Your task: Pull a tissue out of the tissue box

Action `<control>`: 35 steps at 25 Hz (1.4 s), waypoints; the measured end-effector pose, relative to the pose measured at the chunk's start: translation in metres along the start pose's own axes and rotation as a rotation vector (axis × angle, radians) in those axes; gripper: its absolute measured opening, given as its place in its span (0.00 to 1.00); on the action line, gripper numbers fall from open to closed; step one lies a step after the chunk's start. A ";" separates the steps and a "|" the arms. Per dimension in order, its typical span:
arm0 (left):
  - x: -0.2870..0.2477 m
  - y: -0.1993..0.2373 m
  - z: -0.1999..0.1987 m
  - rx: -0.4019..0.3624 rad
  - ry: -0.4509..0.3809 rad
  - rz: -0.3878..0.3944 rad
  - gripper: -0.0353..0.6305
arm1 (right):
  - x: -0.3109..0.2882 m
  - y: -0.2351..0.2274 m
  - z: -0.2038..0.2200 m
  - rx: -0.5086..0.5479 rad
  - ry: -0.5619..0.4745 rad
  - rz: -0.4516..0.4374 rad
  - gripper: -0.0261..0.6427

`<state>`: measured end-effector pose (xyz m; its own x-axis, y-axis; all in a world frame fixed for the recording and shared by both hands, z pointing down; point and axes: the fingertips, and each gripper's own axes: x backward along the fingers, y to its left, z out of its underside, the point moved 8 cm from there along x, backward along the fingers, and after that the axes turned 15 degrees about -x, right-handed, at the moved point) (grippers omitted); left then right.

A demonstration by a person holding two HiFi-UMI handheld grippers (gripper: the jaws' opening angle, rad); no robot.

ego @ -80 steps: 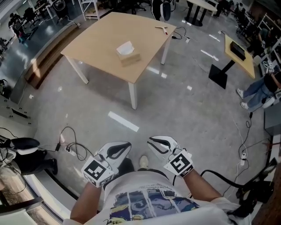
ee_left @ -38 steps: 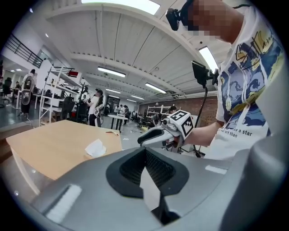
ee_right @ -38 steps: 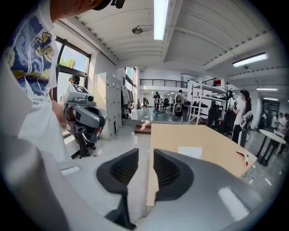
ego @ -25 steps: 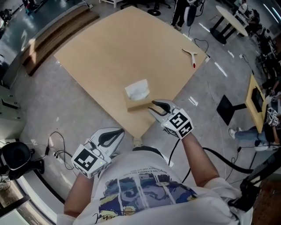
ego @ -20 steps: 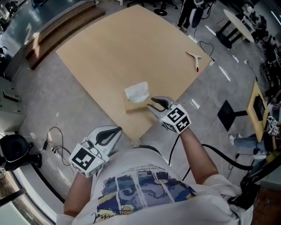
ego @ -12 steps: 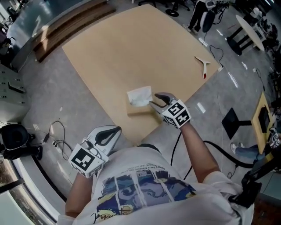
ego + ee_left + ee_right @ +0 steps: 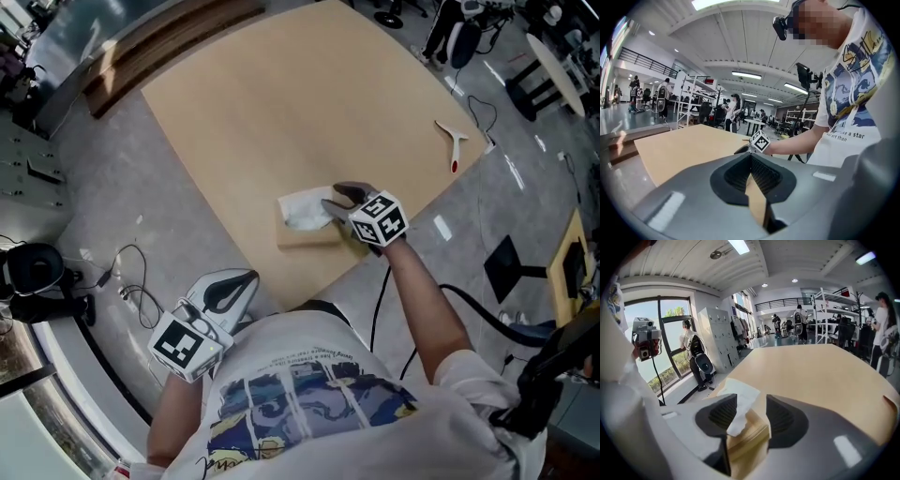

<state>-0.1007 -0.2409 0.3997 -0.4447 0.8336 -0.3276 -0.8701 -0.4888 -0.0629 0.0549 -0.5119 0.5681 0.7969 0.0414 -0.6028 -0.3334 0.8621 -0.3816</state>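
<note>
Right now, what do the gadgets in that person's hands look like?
The left claw and right claw are pale grey shells with black ribbed pads, each carrying a white cube of black square markers. A black cable trails from the right one. The person wears a white short-sleeved T-shirt with a blue print.

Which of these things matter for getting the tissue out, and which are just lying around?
In use: tissue, box, table, right gripper (jaws have just been opening, tissue between them).
Lying about: white tool, floor cable, left gripper.
</note>
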 end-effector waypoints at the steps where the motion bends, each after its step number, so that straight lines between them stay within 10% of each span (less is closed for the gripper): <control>1: 0.000 0.000 0.001 0.002 0.004 -0.005 0.06 | -0.004 -0.002 0.000 -0.009 0.004 -0.013 0.31; 13: 0.003 0.003 0.006 0.025 0.018 -0.025 0.06 | -0.019 0.002 -0.004 -0.044 0.027 -0.150 0.28; 21: 0.000 0.010 -0.001 0.005 0.007 0.015 0.06 | -0.012 0.012 -0.004 -0.008 0.009 -0.104 0.05; 35: 0.016 0.007 0.000 -0.013 -0.026 0.056 0.06 | 0.007 0.035 0.005 0.030 -0.020 -0.030 0.04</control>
<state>-0.1142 -0.2310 0.3937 -0.4978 0.8115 -0.3060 -0.8412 -0.5377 -0.0575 0.0517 -0.4791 0.5545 0.8164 0.0247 -0.5770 -0.2936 0.8781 -0.3779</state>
